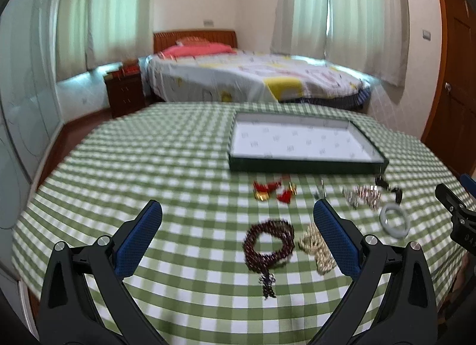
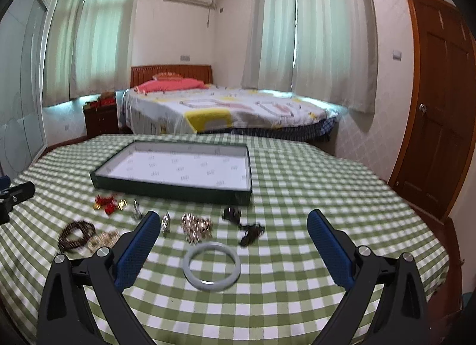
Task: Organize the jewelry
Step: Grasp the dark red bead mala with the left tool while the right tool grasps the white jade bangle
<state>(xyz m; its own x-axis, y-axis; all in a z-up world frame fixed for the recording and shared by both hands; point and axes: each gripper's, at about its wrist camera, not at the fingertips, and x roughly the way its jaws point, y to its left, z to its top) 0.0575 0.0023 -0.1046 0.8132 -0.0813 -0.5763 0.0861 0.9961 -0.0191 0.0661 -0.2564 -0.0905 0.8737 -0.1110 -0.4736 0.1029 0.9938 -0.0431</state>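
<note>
We count one tray (image 2: 175, 189), one jade bangle (image 2: 211, 266)
Our left gripper (image 1: 238, 226) and right gripper (image 2: 233, 233) gape wide, empty

Clearance record: table (image 2: 297, 300) with tray and loose jewelry

Tray (image 2: 178, 189) sits at the far side, interior bare, open from above. Jewelry crowds the strip before it: red-gold pieces (image 2: 108, 203), silver cluster (image 2: 196, 227), black cord (image 2: 247, 229), pale bangle (image 2: 211, 266), dark bead strand (image 1: 267, 244) beside pale bead strand (image 1: 316, 251). Cloth left of the beads and right of the bangle lies open. Both pairs of fingers spread wide, holding nothing.
</note>
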